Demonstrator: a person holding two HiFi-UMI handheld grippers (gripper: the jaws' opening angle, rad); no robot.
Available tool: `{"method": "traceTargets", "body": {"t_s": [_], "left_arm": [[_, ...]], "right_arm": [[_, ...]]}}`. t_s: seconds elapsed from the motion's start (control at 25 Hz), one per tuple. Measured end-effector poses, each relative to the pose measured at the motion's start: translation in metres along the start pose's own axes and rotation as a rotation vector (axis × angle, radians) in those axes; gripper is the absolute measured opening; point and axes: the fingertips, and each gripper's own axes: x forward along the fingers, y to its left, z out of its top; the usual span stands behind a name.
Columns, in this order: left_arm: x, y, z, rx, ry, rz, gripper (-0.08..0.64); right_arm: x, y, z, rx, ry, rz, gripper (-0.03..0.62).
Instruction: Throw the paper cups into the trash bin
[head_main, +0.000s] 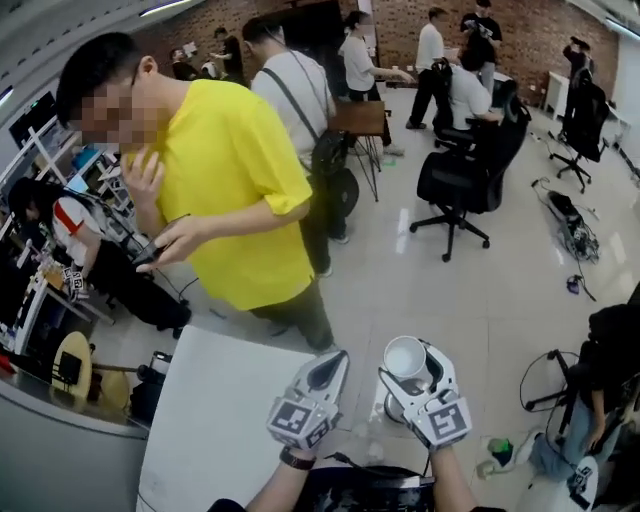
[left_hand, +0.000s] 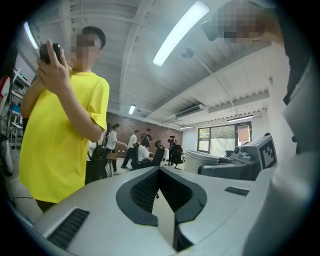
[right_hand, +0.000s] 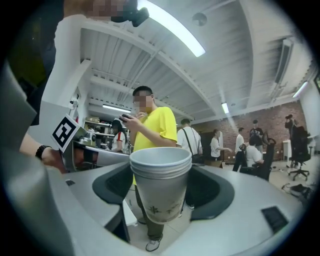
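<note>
A stack of white paper cups (head_main: 404, 355) stands upright between the jaws of my right gripper (head_main: 410, 368), which is shut on it. In the right gripper view the paper cups (right_hand: 161, 165) fill the middle, rim up, with faint print low on the side, and the right gripper (right_hand: 161, 187) clamps them from both sides. My left gripper (head_main: 335, 362) is held level just to the left of it, tips together and nothing in them. In the left gripper view the left gripper (left_hand: 159, 172) points into the room, with the cups (left_hand: 202, 159) off to its right. No trash bin is clearly visible.
A person in a yellow shirt (head_main: 235, 170) stands close ahead, holding a phone. A white table (head_main: 215, 425) lies at the lower left, under the left gripper. Office chairs (head_main: 465, 170) and several people fill the back of the room. Cables and small items lie on the floor at right (head_main: 570, 225).
</note>
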Motion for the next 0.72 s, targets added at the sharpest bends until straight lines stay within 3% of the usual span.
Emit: {"method": "traceTargets", "body": {"t_s": [0.36,0.72], "left_arm": [[0.077,-0.003,-0.015,-0.014,0.038,-0.150,0.000],[0.121,-0.018,-0.071,-0.068,0.129,-0.229,0.000]], "right_arm": [[-0.007,-0.073,-0.025,0.045,0.046,-0.186,0.357],[-0.033,-0.109,-0.085,0.101,0.149,-0.280,0.357]]}}
